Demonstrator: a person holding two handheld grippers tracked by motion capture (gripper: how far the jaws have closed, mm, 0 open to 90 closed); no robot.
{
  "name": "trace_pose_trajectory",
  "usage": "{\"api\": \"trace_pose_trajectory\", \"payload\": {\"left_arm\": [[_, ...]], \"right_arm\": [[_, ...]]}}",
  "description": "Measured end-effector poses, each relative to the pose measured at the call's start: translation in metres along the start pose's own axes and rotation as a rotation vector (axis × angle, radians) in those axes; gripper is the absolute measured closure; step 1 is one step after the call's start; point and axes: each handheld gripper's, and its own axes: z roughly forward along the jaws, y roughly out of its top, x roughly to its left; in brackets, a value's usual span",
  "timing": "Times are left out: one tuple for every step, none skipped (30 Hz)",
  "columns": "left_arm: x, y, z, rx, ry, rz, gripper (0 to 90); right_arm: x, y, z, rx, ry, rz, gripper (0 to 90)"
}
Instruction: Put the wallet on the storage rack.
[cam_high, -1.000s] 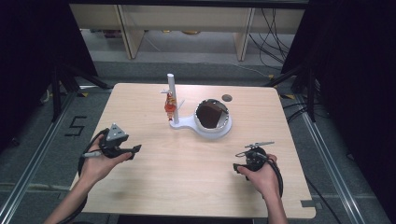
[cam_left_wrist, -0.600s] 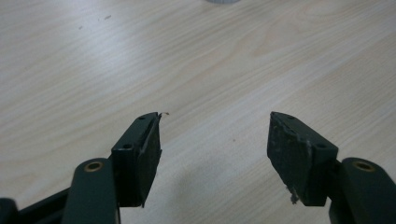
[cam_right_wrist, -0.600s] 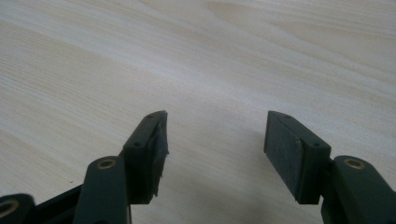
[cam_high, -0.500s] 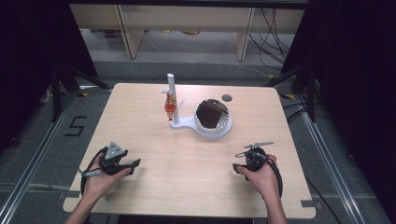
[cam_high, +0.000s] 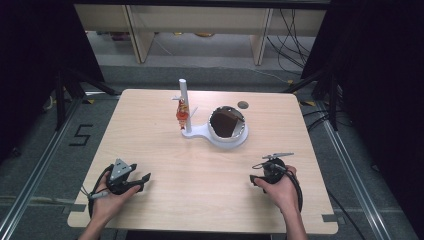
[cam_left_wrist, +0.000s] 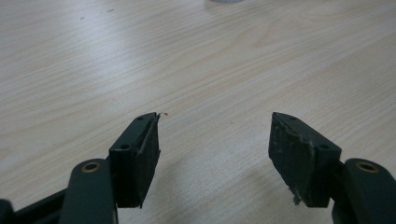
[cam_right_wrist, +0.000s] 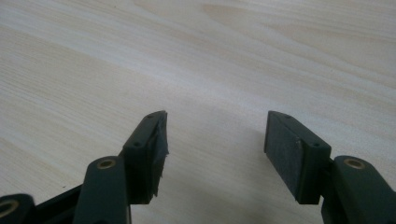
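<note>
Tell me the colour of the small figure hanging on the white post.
Orange-red with some yellow; the figure shows best in the high view.

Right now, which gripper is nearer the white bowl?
Right. The right gripper sits just in front of the bowl, slightly to its right; the left gripper is far off at the table's front-left.

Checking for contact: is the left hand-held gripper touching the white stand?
Apart. The high view shows bare table between the left hand-held gripper and the white stand.
</note>
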Motion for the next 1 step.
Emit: {"api": "trace_pose_trajectory", "payload": {"left_arm": [[-0.0014, -0.0005, -0.0001, 0.005, -0.002, -0.013, 33.0]], "right_arm": [[-0.0007, -0.0003, 0.0005, -0.013, -0.003, -0.007, 40.5]]}}
